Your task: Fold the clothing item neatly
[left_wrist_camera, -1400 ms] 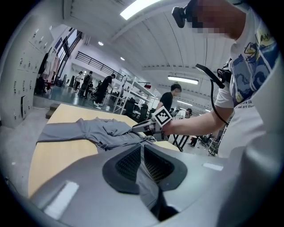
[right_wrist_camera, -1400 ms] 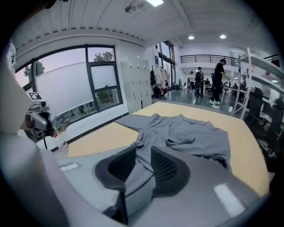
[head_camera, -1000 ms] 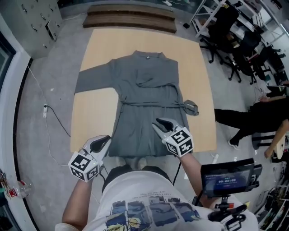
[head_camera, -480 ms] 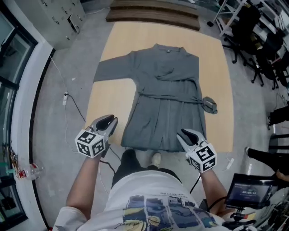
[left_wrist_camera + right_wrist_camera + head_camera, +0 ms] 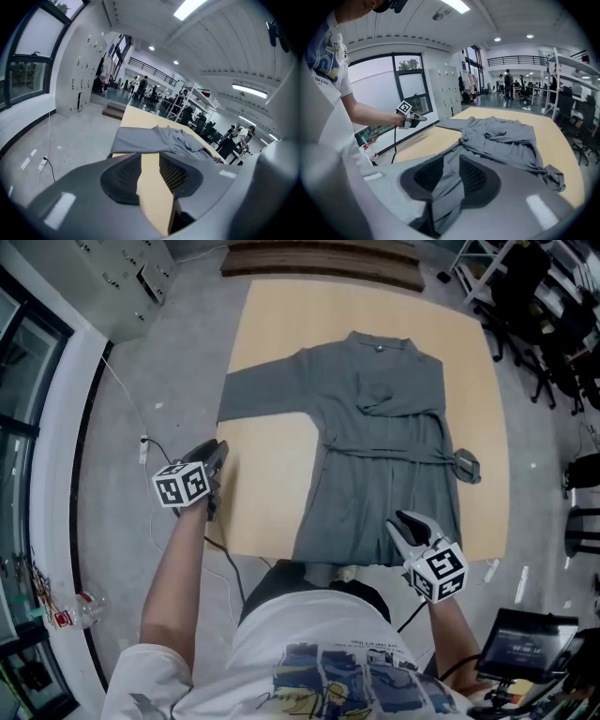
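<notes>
Head view puts us at the near edge of the wooden table [image 5: 272,474], where the grey robe [image 5: 384,427] lies spread flat, collar away from us, its sleeve [image 5: 267,399] stretched out to our left. Our left gripper [image 5: 214,456] hangs at the table's left edge near that sleeve; its jaws have just been opening and stand apart on nothing but bare tabletop. Our right gripper [image 5: 403,524] is over the robe's near hem, jaws partly apart, grey cloth showing in the gap but not pinched.
</notes>
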The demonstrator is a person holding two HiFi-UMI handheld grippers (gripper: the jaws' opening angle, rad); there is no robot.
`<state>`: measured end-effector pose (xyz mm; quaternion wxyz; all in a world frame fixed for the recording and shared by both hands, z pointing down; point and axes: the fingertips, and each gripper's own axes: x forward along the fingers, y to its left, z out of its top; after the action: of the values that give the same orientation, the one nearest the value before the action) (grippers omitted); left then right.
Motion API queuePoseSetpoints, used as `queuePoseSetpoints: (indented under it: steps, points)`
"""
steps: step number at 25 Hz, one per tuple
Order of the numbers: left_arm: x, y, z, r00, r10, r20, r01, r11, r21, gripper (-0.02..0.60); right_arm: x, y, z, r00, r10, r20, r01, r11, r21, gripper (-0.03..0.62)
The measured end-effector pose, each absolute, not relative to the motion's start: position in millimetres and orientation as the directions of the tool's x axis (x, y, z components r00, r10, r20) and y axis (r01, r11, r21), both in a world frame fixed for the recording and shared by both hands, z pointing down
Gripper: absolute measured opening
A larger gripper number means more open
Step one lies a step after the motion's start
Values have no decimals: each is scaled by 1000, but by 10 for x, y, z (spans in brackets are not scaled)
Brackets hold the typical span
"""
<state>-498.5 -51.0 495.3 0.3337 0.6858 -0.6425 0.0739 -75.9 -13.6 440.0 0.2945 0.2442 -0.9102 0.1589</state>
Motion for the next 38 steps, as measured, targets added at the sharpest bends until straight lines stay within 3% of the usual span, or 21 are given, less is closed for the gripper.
queuePoseSetpoints:
  steps: [5,9,21,25,29,32,38]
  points:
    - [-5551,-812,5380,156,-809,567,-906,112,409,147,-1006,-138,4474,-677,-360,641,-576,802,-157,95]
    - [-5737,-970,5841,224,-780,584,-836,153,526,181,-1052,-78,4552,-640,-369,675,-617,770,-164,95]
    - [-5849,-1335,6336,353,-817,456,-564,203,800,253,-1112,7,4624,-586,-375,718,-673,718,-175,95]
    - [-5793,-1397,6278,380,-837,394,-499,173,849,144,-1138,44,4619,-586,-379,717,-680,711,-179,95]
    - [-5807,-1427,6228,339,-846,413,-559,172,811,102,-1100,64,4651,-579,-383,720,-689,702,-180,95]
    - [-5853,-1456,6113,298,-856,422,-620,162,767,35,-1101,50,4642,-581,-391,714,-690,702,-177,95]
    - [-5880,-1565,5798,215,-886,410,-738,127,662,29,-1046,18,4631,-580,-409,705,-699,694,-172,95]
